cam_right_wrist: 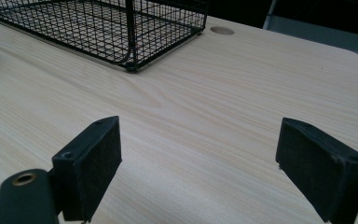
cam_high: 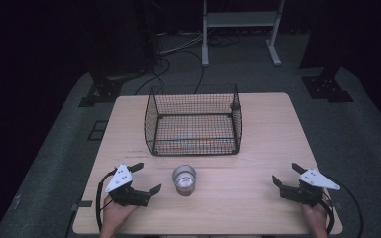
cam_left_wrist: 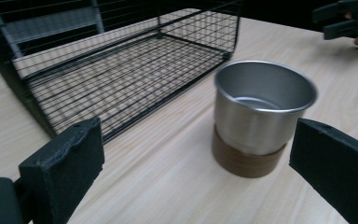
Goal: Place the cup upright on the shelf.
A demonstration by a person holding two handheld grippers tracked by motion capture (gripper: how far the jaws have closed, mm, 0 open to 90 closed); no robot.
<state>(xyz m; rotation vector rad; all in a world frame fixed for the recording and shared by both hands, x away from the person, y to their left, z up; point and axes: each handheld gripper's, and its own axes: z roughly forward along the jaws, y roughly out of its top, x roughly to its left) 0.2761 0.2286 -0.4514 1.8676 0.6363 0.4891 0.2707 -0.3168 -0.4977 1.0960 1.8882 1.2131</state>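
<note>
Black-jawed and spread wide, the left gripper [cam_high: 146, 178] and right gripper [cam_high: 286, 175] sat at the near edge of the pale wooden table [cam_high: 263, 124], each in a hand, holding nothing. Between them, nearer the left one, stood one shiny metal cup [cam_high: 184, 179] on a brown base. Just beyond it sat one black wire basket [cam_high: 193, 126], open on top.
</note>
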